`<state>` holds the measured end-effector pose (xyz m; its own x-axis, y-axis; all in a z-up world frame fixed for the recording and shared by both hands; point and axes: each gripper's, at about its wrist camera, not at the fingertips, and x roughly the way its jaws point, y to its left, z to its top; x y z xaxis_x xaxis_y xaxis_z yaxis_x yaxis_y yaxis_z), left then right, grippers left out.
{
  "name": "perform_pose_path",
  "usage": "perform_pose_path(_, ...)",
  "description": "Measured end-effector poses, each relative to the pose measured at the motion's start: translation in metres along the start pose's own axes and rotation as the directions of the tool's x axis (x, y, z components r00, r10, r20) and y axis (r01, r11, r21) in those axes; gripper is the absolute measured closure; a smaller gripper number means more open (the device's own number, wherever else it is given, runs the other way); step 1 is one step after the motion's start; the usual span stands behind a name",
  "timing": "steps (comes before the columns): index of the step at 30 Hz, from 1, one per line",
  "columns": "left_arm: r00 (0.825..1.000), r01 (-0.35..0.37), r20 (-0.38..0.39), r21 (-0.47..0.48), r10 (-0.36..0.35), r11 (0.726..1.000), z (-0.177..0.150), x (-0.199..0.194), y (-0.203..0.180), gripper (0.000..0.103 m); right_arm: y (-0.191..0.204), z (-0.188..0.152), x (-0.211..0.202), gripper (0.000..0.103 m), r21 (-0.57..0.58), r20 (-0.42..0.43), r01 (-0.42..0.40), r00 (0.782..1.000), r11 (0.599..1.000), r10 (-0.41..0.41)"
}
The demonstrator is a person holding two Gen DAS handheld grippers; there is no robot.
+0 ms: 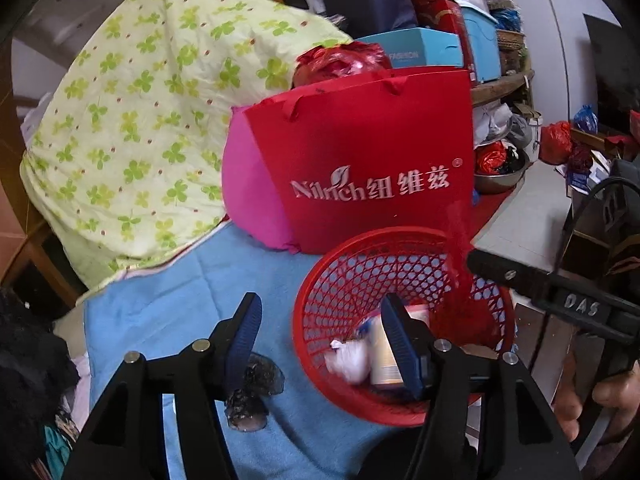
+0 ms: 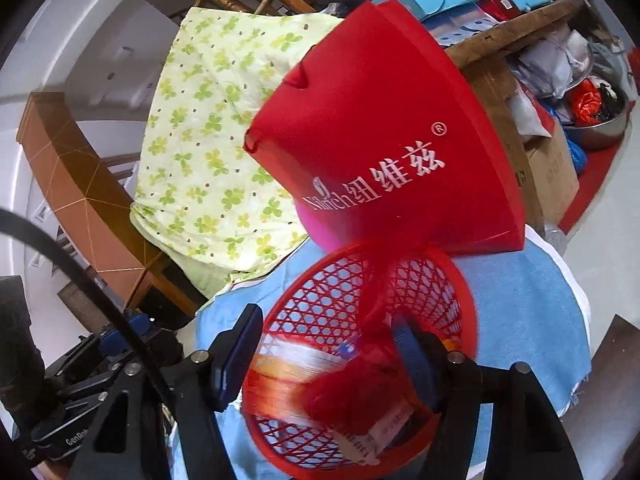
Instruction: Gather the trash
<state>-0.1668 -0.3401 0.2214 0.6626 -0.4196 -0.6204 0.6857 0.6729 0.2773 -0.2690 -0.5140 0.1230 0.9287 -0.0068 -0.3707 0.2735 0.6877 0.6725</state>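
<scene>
A red mesh basket [image 1: 340, 280] stands on a blue cloth [image 1: 168, 300] and holds a white wad [image 1: 348, 360], a can [image 1: 382, 356] and wrappers. It also shows in the right wrist view [image 2: 320, 292]. A blurred red plastic piece [image 1: 460, 280] falls into the basket below my right gripper [image 1: 476, 260]. In the right wrist view my right gripper [image 2: 324, 344] is open over the basket, the red piece [image 2: 340, 392] between its fingers. My left gripper [image 1: 320, 340] is open and empty at the basket's left rim. A crumpled clear wrapper [image 1: 250, 396] lies on the cloth below it.
A red paper bag [image 1: 380, 160] with white lettering stands just behind the basket. A green clover-print quilt [image 1: 152, 100] is piled to the left. Boxes [image 1: 424, 46] and a steel bowl [image 1: 500, 176] of bags crowd the right. Dark clothing [image 1: 28, 360] lies at the left edge.
</scene>
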Motion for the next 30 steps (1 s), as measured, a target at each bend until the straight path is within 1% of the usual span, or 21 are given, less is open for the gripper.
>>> perform_pose_path(5,0.998,-0.055,-0.015,-0.066,0.054,0.996,-0.017,-0.008,0.044,0.039,0.004,0.006,-0.012,0.032,-0.017,0.042,-0.003,0.999,1.000,0.004)
perform_pose_path(6,0.998,-0.066,-0.018,-0.075,0.065,0.995,-0.020,-0.009,0.052,0.037,0.007,0.008,-0.016,0.032,-0.023,0.053,-0.007,0.999,1.000,0.008)
perform_pose_path(7,0.995,-0.098,-0.023,-0.092,0.096,0.991,-0.028,-0.013,0.067,0.033,0.010,0.010,-0.019,0.032,-0.029,0.059,-0.012,0.998,0.999,0.014)
perform_pose_path(8,0.992,-0.125,-0.026,-0.105,0.123,0.987,-0.035,-0.017,0.078,0.032,0.014,0.011,-0.023,0.032,-0.037,0.065,-0.021,0.998,0.999,0.023)
perform_pose_path(11,0.979,-0.200,-0.054,-0.147,0.194,0.969,-0.056,-0.024,0.115,0.032,0.034,0.013,-0.027,0.032,-0.072,0.059,-0.070,0.996,0.995,0.074)
perform_pose_path(13,0.965,-0.259,-0.088,-0.189,0.247,0.947,-0.076,-0.030,0.146,0.032,0.051,0.012,-0.027,0.032,-0.093,0.038,-0.114,0.992,0.989,0.118)
perform_pose_path(15,0.944,-0.326,-0.135,-0.237,0.302,0.915,-0.097,-0.034,0.178,0.032,0.072,0.007,-0.020,0.032,-0.112,-0.009,-0.183,0.983,0.977,0.183)
perform_pose_path(16,0.937,-0.345,-0.151,-0.253,0.315,0.904,-0.104,-0.035,0.188,0.032,0.080,0.003,-0.016,0.032,-0.120,-0.033,-0.206,0.979,0.971,0.204)
perform_pose_path(17,0.925,-0.374,-0.177,-0.282,0.335,0.883,-0.117,-0.036,0.205,0.032,0.092,-0.001,-0.008,0.032,-0.131,-0.067,-0.230,0.973,0.964,0.223)
perform_pose_path(18,0.918,-0.392,-0.196,-0.303,0.346,0.868,-0.128,-0.038,0.216,0.032,0.103,-0.007,0.000,0.032,-0.142,-0.103,-0.247,0.967,0.959,0.234)
perform_pose_path(20,0.907,-0.414,-0.229,-0.333,0.353,0.847,-0.147,-0.036,0.234,0.032,0.124,-0.019,0.019,0.032,-0.167,-0.168,-0.264,0.957,0.950,0.237)
perform_pose_path(23,0.901,-0.422,-0.272,-0.359,0.339,0.833,-0.173,-0.027,0.249,0.032,0.159,-0.047,0.061,0.032,-0.213,-0.287,-0.275,0.935,0.938,0.209)
perform_pose_path(24,0.901,-0.417,-0.284,-0.366,0.327,0.832,-0.181,-0.022,0.253,0.032,0.167,-0.054,0.073,0.032,-0.227,-0.319,-0.275,0.927,0.934,0.196)
perform_pose_path(26,0.905,-0.402,-0.305,-0.379,0.297,0.834,-0.195,-0.012,0.256,0.032,0.186,-0.076,0.108,0.032,-0.264,-0.398,-0.266,0.906,0.927,0.147)
perform_pose_path(27,0.906,-0.396,-0.312,-0.382,0.287,0.835,-0.198,-0.007,0.257,0.032,0.190,-0.085,0.123,0.032,-0.278,-0.424,-0.252,0.898,0.927,0.118)
perform_pose_path(30,0.913,-0.358,-0.341,-0.408,0.223,0.840,-0.213,0.013,0.264,0.032,0.198,-0.117,0.185,0.034,-0.354,-0.490,-0.153,0.871,0.923,-0.044)
